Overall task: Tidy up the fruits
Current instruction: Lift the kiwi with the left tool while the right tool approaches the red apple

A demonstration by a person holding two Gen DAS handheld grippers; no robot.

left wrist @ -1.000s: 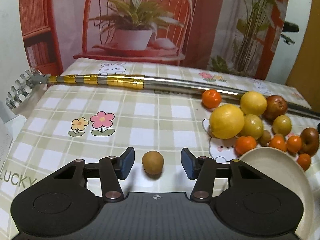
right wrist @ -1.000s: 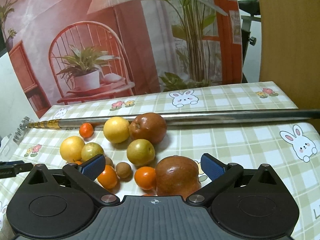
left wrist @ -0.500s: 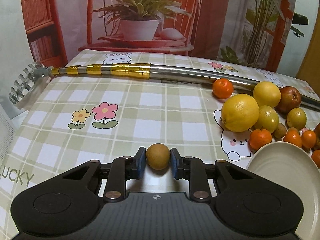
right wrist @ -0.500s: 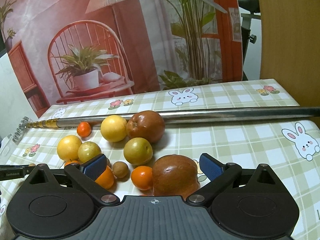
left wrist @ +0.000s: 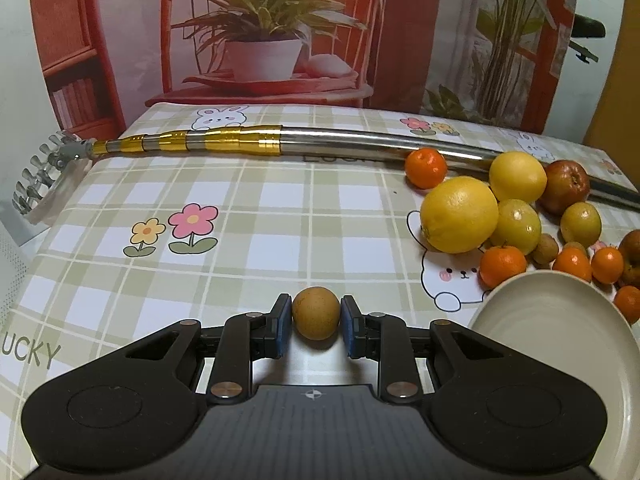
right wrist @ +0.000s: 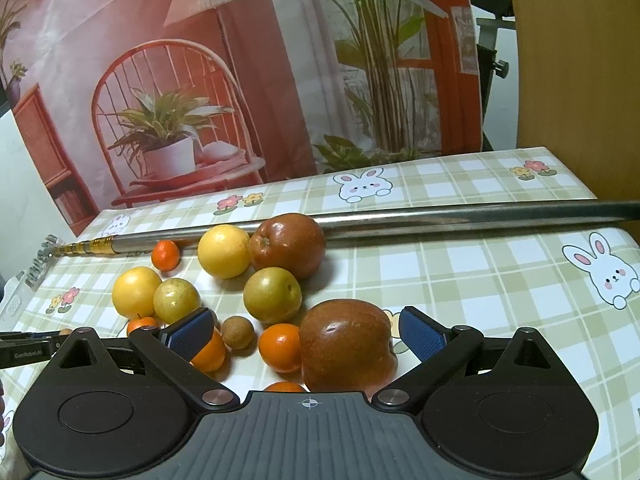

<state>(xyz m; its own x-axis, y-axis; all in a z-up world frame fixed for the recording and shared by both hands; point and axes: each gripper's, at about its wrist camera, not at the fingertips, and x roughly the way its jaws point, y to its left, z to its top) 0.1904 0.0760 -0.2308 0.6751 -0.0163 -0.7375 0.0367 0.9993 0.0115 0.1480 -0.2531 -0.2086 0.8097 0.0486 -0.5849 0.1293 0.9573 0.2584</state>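
My left gripper [left wrist: 316, 322] is shut on a small round brown fruit [left wrist: 316, 316], its blue pads pressing both sides just above the checked tablecloth. A cream plate [left wrist: 560, 344] lies to its right. Behind the plate is a pile of fruit: a big yellow citrus [left wrist: 460, 214], tangerines, green-yellow fruits and red apples. In the right wrist view, my right gripper [right wrist: 306, 330] stands open over the same pile. A red apple [right wrist: 346, 344] and a tangerine [right wrist: 280, 346] sit between its wide-set fingers, untouched.
A long metal telescopic pole [left wrist: 240, 142] with gold bands lies across the back of the table, its comb-like head [left wrist: 40, 176] at the left edge. A printed backdrop stands behind. The tablecloth [left wrist: 260, 220] between the left gripper and the pole is bare.
My left gripper's jaws came together on the small brown fruit, which had sat loose between them. The right gripper has not moved.
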